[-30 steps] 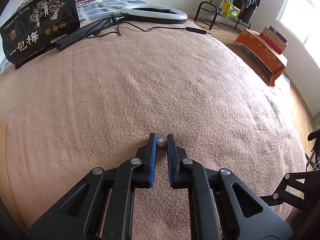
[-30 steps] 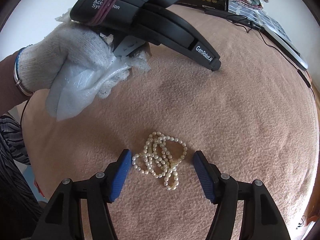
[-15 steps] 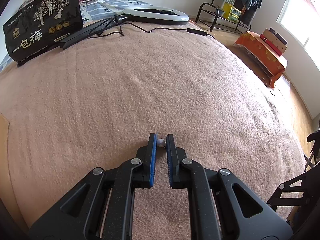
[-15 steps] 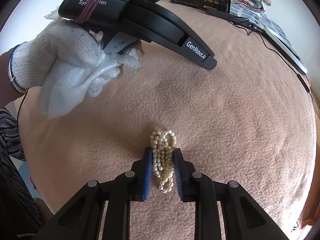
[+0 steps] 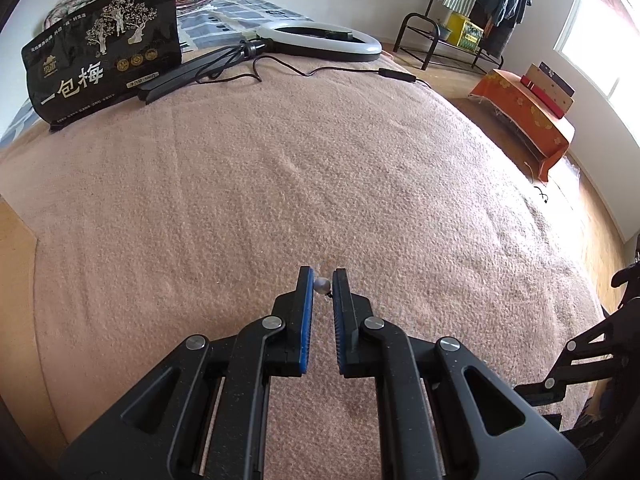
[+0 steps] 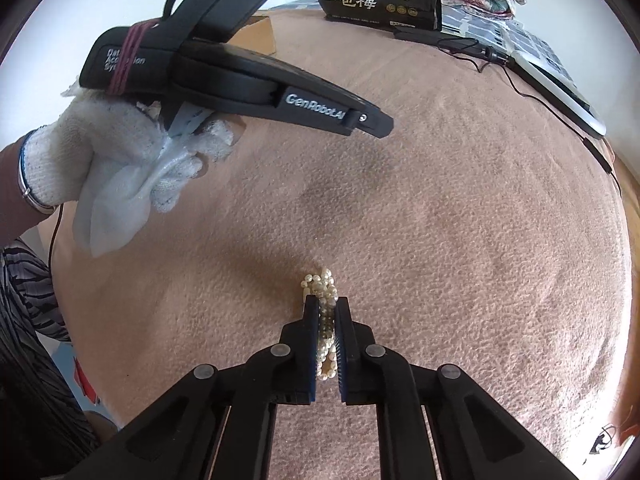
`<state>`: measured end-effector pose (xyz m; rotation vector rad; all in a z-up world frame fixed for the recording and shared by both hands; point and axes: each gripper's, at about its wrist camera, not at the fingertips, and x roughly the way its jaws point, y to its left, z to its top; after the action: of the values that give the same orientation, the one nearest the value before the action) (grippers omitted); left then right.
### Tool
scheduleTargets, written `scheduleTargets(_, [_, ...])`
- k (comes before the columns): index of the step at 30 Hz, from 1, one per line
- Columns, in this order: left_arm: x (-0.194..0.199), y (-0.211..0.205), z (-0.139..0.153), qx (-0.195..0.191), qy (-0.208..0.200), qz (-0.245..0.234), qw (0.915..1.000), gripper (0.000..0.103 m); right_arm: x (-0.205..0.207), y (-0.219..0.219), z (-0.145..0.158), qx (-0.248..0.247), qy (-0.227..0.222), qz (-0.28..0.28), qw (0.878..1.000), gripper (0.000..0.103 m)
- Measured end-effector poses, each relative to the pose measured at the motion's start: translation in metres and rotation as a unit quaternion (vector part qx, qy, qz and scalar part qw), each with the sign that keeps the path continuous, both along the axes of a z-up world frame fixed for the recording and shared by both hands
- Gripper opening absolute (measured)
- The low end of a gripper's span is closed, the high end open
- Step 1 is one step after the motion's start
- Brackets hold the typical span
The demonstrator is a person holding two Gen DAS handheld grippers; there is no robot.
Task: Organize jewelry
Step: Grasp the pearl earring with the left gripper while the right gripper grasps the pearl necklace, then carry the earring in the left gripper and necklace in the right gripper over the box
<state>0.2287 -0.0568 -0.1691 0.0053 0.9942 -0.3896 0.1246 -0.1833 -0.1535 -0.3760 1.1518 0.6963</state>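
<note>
We have the right gripper [image 6: 327, 312] nearly closed on the bunched pearl necklace [image 6: 325, 316] over the pink blanket [image 6: 460, 240], a light, limp, slippery strand best pinched mid-bundle, while the left gripper [image 5: 321, 282] pinches one bead [image 5: 321, 285]

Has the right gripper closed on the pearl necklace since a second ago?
Yes. The right gripper, open either side of the pearl necklace before, is now shut on it above the pink blanket.

We see a pink blanket [image 5: 304, 168] covering the bed. At its far edge stands 1 black snack bag [image 5: 102, 44], with 1 ring light [image 5: 320, 38] lying right of that bag.
</note>
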Motion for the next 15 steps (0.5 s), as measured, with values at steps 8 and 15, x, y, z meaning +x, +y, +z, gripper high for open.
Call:
scheduleTargets(8, [-0.008, 0.012, 0.014, 0.001, -0.009, 0.004, 1.0, 0.008, 0.009, -0.006, 0.017, 0.016, -0.017, -0.022, 0.999, 0.005])
scheduleTargets(15, [-0.016, 0.023, 0.035, -0.009, -0.018, 0.01, 0.9998, 0.008, 0.015, -0.005, 0.037, 0.031, -0.038, -0.037, 0.998, 0.005])
